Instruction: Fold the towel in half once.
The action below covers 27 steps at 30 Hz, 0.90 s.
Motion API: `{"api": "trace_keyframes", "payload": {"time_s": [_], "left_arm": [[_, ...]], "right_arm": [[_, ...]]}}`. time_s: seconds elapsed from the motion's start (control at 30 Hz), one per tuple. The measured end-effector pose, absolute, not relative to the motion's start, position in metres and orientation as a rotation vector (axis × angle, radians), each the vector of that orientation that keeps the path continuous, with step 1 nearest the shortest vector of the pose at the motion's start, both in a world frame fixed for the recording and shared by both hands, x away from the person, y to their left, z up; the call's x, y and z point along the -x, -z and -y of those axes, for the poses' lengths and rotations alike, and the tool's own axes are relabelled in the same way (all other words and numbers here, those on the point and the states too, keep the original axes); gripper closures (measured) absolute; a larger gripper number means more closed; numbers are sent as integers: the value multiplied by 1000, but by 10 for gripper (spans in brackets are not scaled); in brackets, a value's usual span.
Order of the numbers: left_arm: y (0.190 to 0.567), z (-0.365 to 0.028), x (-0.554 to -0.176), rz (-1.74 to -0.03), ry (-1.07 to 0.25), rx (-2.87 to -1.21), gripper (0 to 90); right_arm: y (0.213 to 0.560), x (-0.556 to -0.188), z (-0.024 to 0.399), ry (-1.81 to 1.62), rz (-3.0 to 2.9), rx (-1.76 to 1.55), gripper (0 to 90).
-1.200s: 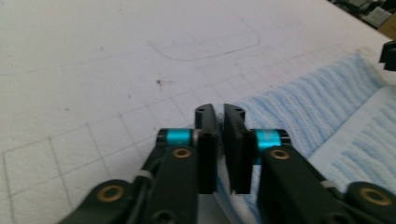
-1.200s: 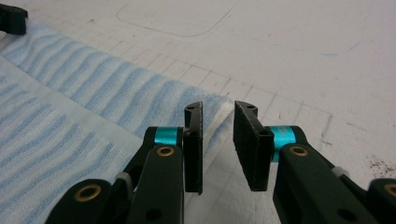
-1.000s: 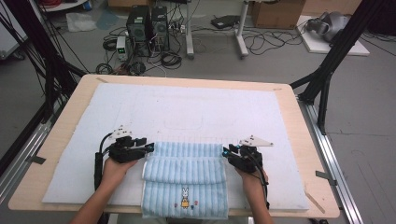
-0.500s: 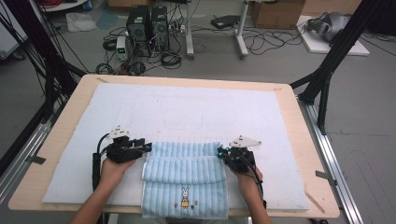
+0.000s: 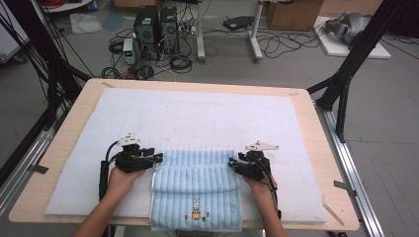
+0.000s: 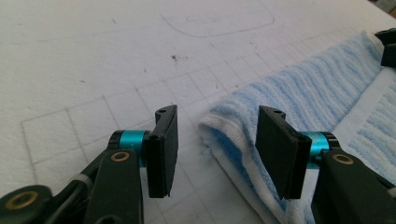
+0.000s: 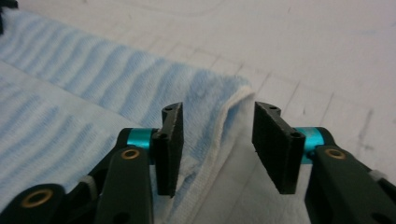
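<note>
Since a second ago the right gripper has just opened, its parted jaws straddling the towel corner.

A wooden table topped with a white mat stands on a grey floor, with computer towers, tangled cables, a cardboard box and black frame posts behind it.

The towel is light blue with ribbed stripes, a white band and a small rabbit motif, lying on the white mat.
</note>
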<state>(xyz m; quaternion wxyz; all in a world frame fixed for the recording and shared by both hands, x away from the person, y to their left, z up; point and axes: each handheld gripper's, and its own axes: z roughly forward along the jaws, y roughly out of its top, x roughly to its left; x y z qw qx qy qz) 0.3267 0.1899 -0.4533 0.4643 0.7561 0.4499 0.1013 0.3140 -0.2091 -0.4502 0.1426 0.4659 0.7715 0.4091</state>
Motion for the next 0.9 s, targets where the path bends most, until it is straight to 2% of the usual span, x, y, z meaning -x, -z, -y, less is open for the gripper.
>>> {"api": "trace_keyframes", "payload": {"time_s": [0.1, 0.13, 0.17, 0.2, 0.23, 0.3, 0.37, 0.57, 0.9], "left_arm": [[452, -181, -325, -1075, -314, -1931, 598], [452, -177, -323, -1043, -333, -1965, 655], [452, -175, -322, -1020, -344, -1982, 747], [452, -173, -321, -993, -346, -1994, 795], [451, -171, -321, -983, -358, -2007, 837], [451, -172, -322, -1000, -334, -1996, 853], [452, -174, -326, -1033, -295, -1965, 859], [436, -176, -351, -1058, -318, -1897, 862], [428, -176, -400, -1051, -357, -1814, 861]], "right_arm": [[451, -314, 207, -1153, -2230, -1340, 513], [451, -314, 206, -1141, -2230, -1324, 522], [451, -313, 205, -1141, -2239, -1318, 572], [451, -313, 205, -1164, -2253, -1313, 641], [452, -313, 205, -1170, -2264, -1307, 665], [452, -314, 205, -1192, -2290, -1299, 824], [451, -314, 204, -1192, -2316, -1296, 855], [441, -326, 203, -1183, -2276, -1269, 861], [422, -378, 206, -1213, -2160, -1321, 861]]}}
